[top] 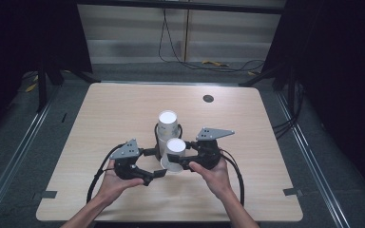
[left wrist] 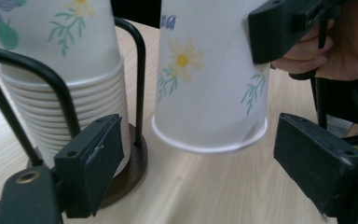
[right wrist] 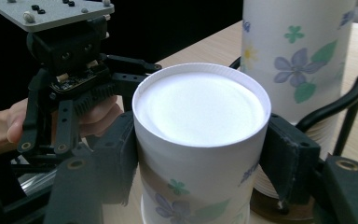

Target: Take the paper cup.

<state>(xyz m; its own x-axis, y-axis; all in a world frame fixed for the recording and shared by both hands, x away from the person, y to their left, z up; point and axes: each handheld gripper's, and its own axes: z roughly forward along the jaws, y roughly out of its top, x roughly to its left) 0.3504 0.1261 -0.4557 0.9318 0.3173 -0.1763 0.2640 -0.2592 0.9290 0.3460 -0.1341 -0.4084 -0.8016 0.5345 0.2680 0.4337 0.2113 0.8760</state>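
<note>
A white paper cup (top: pixel 173 159) with a flower print stands upside down, and my right gripper (top: pixel 183 154) is shut on its sides. In the right gripper view both pads (right wrist: pixel 286 156) press the cup (right wrist: pixel 200 107), its flat bottom facing up. My left gripper (left wrist: pixel 200 140) stands open around the cup's rim (left wrist: pixel 209 140), its pads clear of the cup wall; the rim hangs just above the table. Just behind, a tall stack of the same cups (top: pixel 168 124) sits upside down in a black wire holder (left wrist: pixel 140 84).
The wooden table (top: pixel 123 114) has a small dark round hole cover (top: pixel 208 98) at the back right. The holder's round brown base (left wrist: pixel 137 161) lies close to my left jaw. Cables trail from both grippers toward the table's front edge.
</note>
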